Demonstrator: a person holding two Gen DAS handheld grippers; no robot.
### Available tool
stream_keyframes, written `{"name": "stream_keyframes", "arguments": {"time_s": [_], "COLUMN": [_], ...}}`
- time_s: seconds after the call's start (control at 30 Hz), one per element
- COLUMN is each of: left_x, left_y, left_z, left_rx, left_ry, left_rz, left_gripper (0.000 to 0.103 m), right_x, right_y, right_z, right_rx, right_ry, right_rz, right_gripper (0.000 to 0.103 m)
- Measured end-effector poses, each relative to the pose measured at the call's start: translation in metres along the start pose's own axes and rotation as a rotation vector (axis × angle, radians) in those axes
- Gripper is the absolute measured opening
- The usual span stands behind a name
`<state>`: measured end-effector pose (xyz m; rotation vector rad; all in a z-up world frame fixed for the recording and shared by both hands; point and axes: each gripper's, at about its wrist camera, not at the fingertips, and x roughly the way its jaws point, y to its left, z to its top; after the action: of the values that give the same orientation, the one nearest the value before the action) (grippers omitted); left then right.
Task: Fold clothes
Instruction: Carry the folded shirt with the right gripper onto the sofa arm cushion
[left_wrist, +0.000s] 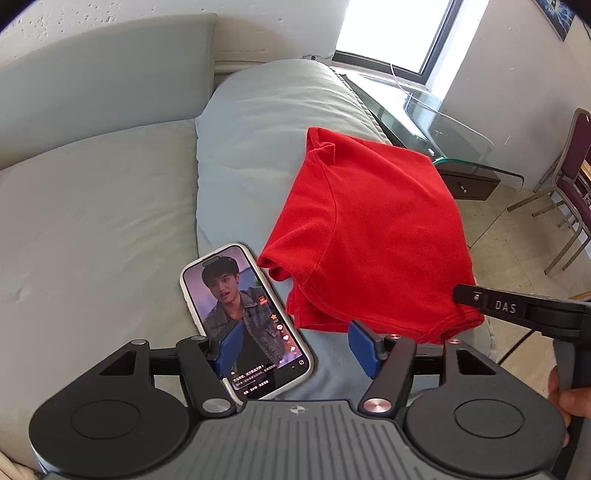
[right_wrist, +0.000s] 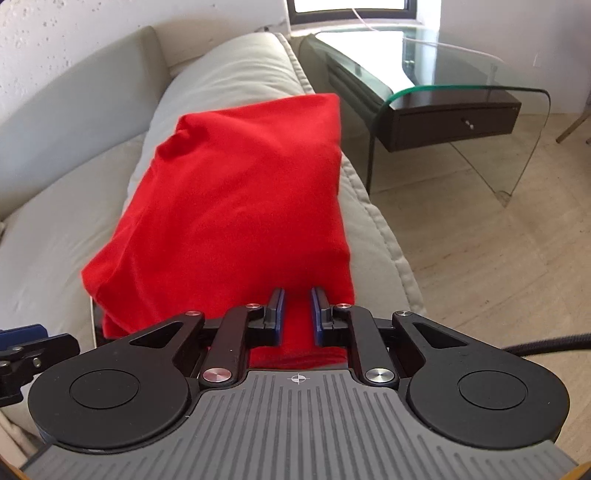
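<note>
Red shirt (right_wrist: 236, 199) lies as a folded-over packet along the top of the sofa's padded armrest (left_wrist: 251, 122), its near hem hanging just past the near end, its right side close to the drop toward the floor. My right gripper (right_wrist: 297, 314) sits at that near hem with jaws only narrowly apart, red cloth showing in the gap between them; I cannot tell whether the pads actually pinch it. My left gripper (left_wrist: 297, 350) hovers low over the near end of the armrest, jaws wide apart and holding nothing, with a phone (left_wrist: 245, 321) (screen lit, video playing) lying directly under its left finger. Risks as I judge them: the armrest is rounded, so any sideways tug on the hem could slide the whole packet off to the right and undo the layers. If the right jaws catch only the top layer, lifting would peel the fold open rather than carry it. Closing or lowering the left jaws here could knock the phone off onto the seat cushion (left_wrist: 92, 229). A loose sleeve bunch at the left near corner may drag out too.
</note>
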<state>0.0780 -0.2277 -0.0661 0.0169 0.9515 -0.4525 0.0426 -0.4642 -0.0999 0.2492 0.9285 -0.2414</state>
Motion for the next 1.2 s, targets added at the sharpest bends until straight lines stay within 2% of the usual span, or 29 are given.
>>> {"name": "stream_keyframes", "arguments": {"time_s": [0.07, 0.1, 0.2, 0.3, 0.4, 0.5, 0.6, 0.7, 0.83, 0.9, 1.0, 1.13, 1.2], "left_x": [-0.007, -0.011, -0.017, -0.026, -0.031, -0.027, -0.014, -0.003, 0.012, 0.019, 0.022, 0.018, 0.013], "left_y": [0.001, 0.001, 0.006, 0.019, 0.035, 0.048, 0.053, 0.056, 0.060, 0.061, 0.061, 0.058, 0.059], "left_z": [-0.002, -0.003, -0.007, -0.011, -0.018, -0.020, -0.015, -0.011, -0.006, -0.003, -0.005, -0.011, -0.013], "left_rx": [0.005, 0.006, -0.017, -0.036, -0.044, -0.053, -0.070, -0.084, -0.103, -0.112, -0.122, -0.113, -0.116], "left_ry": [-0.009, -0.013, -0.010, -0.021, -0.040, -0.036, -0.016, 0.001, 0.023, 0.034, 0.045, 0.060, 0.050], "left_rz": [0.007, 0.010, 0.002, 0.000, 0.014, 0.020, 0.014, 0.015, 0.018, 0.019, 0.019, 0.009, 0.016], "left_gripper": [0.064, 0.066, 0.067, 0.068, 0.070, 0.070, 0.070, 0.070, 0.070, 0.070, 0.070, 0.069, 0.069], "right_x": [-0.018, -0.026, -0.040, -0.008, 0.041, 0.083, 0.115, 0.133, 0.138, 0.132, 0.130, 0.144, 0.134], "right_y": [0.003, 0.003, 0.009, 0.011, 0.004, -0.011, -0.028, -0.038, -0.035, -0.022, 0.002, 0.039, 0.046], "right_z": [0.000, 0.003, 0.025, 0.052, 0.074, 0.090, 0.101, 0.112, 0.128, 0.126, 0.117, 0.108, 0.109], "right_rx": [-0.021, -0.019, 0.011, 0.113, 0.272, 0.424, 0.544, 0.618, 0.630, 0.572, 0.493, 0.418, 0.392], "right_ry": [-0.015, -0.039, -0.154, -0.178, -0.113, -0.090, -0.083, -0.124, -0.176, -0.187, -0.150, -0.016, -0.050], "right_rz": [-0.005, 0.014, 0.056, 0.194, 0.346, 0.394, 0.428, 0.460, 0.413, 0.427, 0.454, 0.544, 0.536], "right_gripper": [0.026, 0.026, 0.029, 0.029, 0.029, 0.029, 0.021, 0.022, 0.024, 0.024, 0.024, 0.025, 0.026]}}
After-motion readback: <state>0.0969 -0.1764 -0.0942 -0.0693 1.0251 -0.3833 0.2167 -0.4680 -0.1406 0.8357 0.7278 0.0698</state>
